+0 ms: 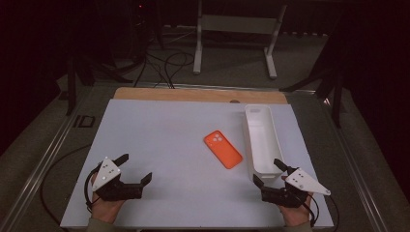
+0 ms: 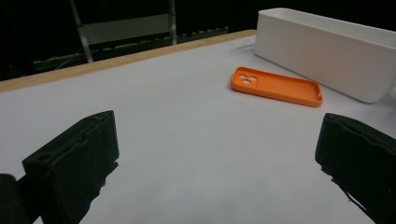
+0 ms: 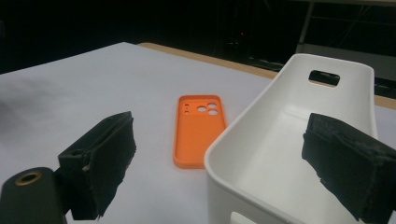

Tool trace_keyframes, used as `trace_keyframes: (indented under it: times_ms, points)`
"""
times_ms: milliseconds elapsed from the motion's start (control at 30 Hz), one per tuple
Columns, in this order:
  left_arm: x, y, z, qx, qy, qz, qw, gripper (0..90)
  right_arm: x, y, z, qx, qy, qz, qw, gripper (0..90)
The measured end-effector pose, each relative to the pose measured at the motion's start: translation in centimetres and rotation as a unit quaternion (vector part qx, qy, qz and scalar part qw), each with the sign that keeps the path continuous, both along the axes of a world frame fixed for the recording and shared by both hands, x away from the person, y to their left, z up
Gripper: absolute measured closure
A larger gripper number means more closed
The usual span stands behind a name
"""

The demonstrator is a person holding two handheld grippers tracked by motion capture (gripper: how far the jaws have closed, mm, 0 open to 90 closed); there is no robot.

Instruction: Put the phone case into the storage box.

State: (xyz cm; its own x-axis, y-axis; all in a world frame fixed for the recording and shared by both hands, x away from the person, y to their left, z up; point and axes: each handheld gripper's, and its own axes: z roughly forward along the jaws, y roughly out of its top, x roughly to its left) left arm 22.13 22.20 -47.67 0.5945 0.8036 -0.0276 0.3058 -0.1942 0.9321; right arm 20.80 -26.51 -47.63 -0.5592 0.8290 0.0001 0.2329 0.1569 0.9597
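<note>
orange case (image 1: 222, 149) lies flat, open side up, on the white mat (image 1: 164, 140) just left of the empty white bin (image 1: 261, 140), free for a grab, while left gripper (image 1: 134, 169) and right gripper (image 1: 269, 171) hover near the front edge, jaws wide, holding nothing.

The desk (image 1: 159, 140) lies bare across its left and middle, open from the near edge to the far edge. An orange case (image 1: 222, 149) lies flat right of centre, just beside a long white bin (image 1: 261, 140) that walls off the right side; only a thin strip runs along the right edge.
</note>
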Motion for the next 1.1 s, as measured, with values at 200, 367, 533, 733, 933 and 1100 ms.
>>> trace_keyframes:
  times_ms: [200, 367, 533, 733, 933, 1100]
  points:
    - [0.9, -0.5, 0.4, 0.007, 0.012, -0.008, 0.9999, 0.4, 0.2, 0.0, -0.1, -0.002, 0.004, -0.002, 1.0, 9.0]
    - [1.3, -0.9, 0.5, 0.012, 0.017, -0.011, 0.9997, 0.4, 0.2, 0.1, -0.1, 0.0, 0.003, 0.002, 1.0, 9.0]
    - [2.2, -1.5, 0.6, 0.019, 0.025, -0.02, 0.9993, 0.4, 0.3, 0.2, -0.1, -0.002, 0.003, 0.004, 1.0, 9.0]
    - [3.1, -2.4, 0.7, 0.028, 0.03, -0.029, 0.9987, 0.4, 0.5, 0.1, -0.2, -0.004, 0.005, 0.001, 1.0, 9.0]
    - [3.8, -3.5, 1.0, 0.036, 0.03, -0.038, 0.9982, 0.4, 0.9, 0.2, -0.2, -0.009, 0.006, 0.004, 0.9999, 9.0]
    - [4.1, -4.4, 1.1, 0.041, 0.032, -0.044, 0.9977, 0.4, 1.2, 0.2, 0.1, -0.012, 0.004, 0.006, 0.9999, 9.0]
